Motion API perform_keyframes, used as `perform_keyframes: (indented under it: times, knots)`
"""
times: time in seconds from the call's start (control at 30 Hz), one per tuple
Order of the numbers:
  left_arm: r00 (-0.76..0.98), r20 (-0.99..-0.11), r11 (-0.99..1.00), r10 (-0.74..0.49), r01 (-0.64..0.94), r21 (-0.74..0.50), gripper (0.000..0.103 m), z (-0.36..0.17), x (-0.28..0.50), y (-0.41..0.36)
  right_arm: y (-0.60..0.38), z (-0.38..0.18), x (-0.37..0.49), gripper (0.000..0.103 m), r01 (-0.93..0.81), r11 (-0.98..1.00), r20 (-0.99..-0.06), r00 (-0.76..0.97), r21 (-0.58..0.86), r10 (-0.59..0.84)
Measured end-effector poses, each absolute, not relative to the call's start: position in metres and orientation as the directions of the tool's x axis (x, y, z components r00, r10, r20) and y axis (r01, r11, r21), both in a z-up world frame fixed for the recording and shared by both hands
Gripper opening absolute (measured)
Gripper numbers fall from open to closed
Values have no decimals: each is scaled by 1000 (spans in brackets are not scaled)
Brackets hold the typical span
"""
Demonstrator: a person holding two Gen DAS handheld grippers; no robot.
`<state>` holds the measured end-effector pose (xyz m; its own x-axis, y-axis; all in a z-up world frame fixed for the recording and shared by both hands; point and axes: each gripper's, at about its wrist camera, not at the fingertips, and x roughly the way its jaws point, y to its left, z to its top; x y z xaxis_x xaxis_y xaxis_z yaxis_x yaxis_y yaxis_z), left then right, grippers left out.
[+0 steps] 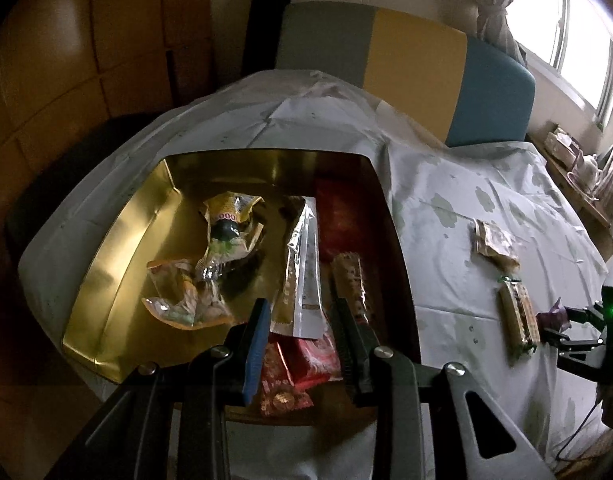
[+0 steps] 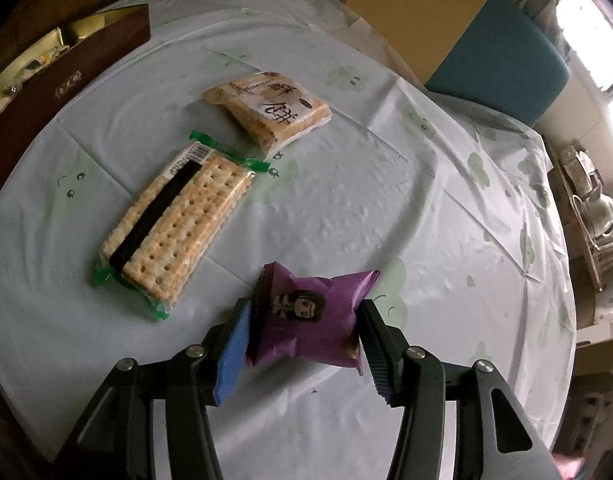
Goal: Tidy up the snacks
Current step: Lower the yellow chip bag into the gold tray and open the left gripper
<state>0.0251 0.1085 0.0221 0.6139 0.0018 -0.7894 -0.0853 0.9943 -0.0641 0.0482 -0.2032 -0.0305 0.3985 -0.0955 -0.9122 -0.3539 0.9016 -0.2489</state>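
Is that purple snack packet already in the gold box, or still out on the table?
Still out. The purple packet sits between the right gripper fingers over the tablecloth, far from the gold box, which already holds several snacks.

Dim pics; window [image 1: 578,32] glare top right, fisheye-warped edges, corners prob. black.

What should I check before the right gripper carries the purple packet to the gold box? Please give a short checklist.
1. Purple packet sits between the right gripper fingers: ok.
2. Firm grip on it: cannot tell.
3. Gold box has free floor space: ok.
4. Left gripper is out of the way: not ok, it hangs open over the box.
5. Cracker pack and biscuit pack lie apart from the packet: ok.
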Motion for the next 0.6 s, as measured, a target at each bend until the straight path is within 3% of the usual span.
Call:
perform_keyframes:
  times: [0.6]
  knots:
    - [617, -786, 994, 27, -100, -44, 32, 23, 16, 118, -203, -31, 47, 54, -352, 903, -913, 397, -247, -95]
